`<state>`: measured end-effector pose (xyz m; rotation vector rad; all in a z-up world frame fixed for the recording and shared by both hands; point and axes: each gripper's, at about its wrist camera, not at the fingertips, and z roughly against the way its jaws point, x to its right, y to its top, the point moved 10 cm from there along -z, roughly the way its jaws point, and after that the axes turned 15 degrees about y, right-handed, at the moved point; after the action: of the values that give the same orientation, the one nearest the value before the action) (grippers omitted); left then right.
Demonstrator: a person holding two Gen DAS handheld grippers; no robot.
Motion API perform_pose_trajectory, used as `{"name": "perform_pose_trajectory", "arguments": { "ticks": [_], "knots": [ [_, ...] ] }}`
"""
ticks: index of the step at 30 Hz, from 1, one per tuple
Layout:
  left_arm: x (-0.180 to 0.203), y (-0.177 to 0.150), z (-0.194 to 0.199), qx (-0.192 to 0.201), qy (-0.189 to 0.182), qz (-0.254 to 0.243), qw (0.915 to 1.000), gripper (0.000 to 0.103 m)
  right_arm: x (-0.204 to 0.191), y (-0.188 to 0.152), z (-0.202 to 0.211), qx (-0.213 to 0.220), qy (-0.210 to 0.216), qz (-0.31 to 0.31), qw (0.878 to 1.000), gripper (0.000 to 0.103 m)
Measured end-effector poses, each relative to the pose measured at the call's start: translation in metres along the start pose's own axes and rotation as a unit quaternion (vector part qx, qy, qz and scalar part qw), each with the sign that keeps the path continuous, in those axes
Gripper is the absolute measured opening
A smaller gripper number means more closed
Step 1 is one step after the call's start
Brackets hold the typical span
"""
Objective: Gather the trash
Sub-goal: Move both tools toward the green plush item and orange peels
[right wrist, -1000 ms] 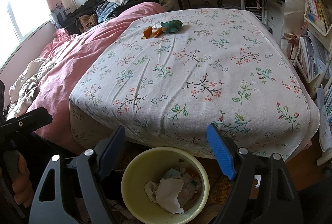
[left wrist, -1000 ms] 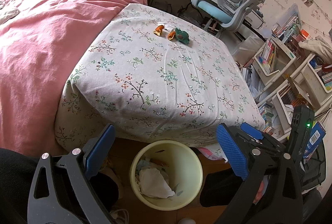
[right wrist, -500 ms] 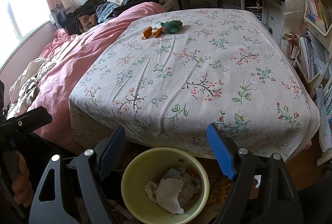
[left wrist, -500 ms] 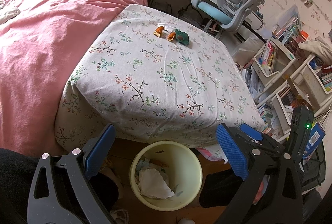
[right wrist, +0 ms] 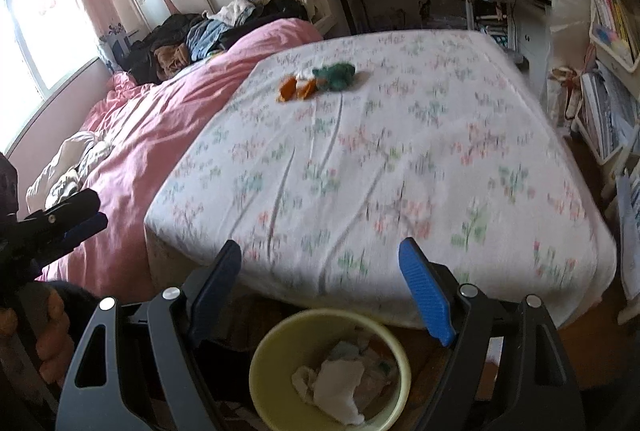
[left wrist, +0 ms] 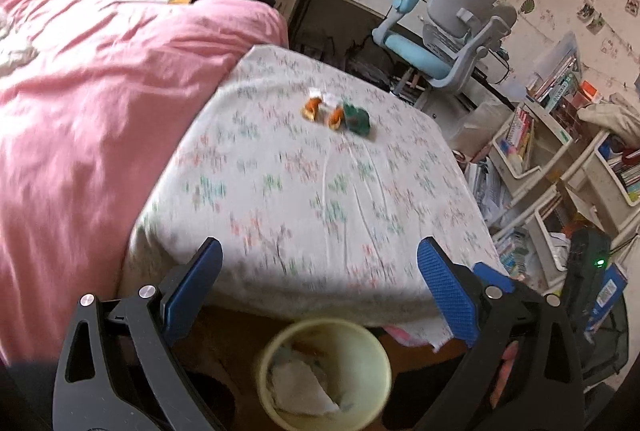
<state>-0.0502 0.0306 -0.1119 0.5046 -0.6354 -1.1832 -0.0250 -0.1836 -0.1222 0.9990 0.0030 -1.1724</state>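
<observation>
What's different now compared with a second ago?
Both pairs of tongs, left and right, have lifted and swung toward the bed: the yellow bin sits lower in both views. Nothing was grabbed or dropped. The orange and green scraps lie where they were; both tongs are open and empty as before.

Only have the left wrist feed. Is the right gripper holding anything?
Observer: No. The right gripper is open, with nothing between its pads; the yellow bin sits below it.
Operator: Other one visible from there?
Observer: Yes, the left gripper pokes in at the left edge, with the hand on its handle lower down.
Operator: Anything past the bed on that side?
Observer: A bright window, beyond the pink duvet.
</observation>
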Motion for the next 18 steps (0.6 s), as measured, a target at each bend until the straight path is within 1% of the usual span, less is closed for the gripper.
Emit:
{"name": "perform_pose_trajectory", "arguments": {
  "ticks": [3, 4, 6, 8, 13, 14, 16, 18],
  "knots": [
    [-0.001, 0.023, -0.018, 0.002, 0.009, 0.002, 1.0, 0.094, 0.003, 0.016, -0.007, -0.004, -0.004, 0.0, 1.0, 0.078],
    [-0.002, 0.031, -0.027, -0.003, 0.013, 0.009, 0.9999, 0.094, 0.007, 0.026, -0.013, -0.008, -0.006, 0.0, 1.0, 0.078],
    [-0.003, 0.043, -0.043, -0.012, 0.017, 0.022, 0.9995, 0.094, 0.009, 0.035, -0.021, -0.016, -0.008, 0.002, 1.0, 0.078],
    [-0.002, 0.054, -0.059, -0.02, 0.024, 0.028, 0.9991, 0.094, 0.012, 0.052, -0.034, -0.027, -0.013, 0.019, 0.999, 0.078],
    [0.014, 0.092, -0.096, -0.008, 0.048, 0.005, 0.9988, 0.094, 0.017, 0.079, -0.071, -0.04, -0.01, 0.037, 0.998, 0.077],
    [0.017, 0.098, -0.104, -0.009, 0.051, 0.0, 0.9986, 0.094, 0.017, 0.081, -0.075, -0.042, -0.005, 0.035, 0.998, 0.076],
    [0.022, 0.109, -0.127, -0.016, 0.058, -0.008, 0.9981, 0.094, 0.015, 0.084, -0.088, -0.05, 0.005, 0.034, 0.998, 0.074],
    [0.029, 0.12, -0.151, -0.025, 0.064, -0.016, 0.9975, 0.094, 0.013, 0.088, -0.098, -0.058, 0.004, 0.048, 0.997, 0.074]
  ]
}}
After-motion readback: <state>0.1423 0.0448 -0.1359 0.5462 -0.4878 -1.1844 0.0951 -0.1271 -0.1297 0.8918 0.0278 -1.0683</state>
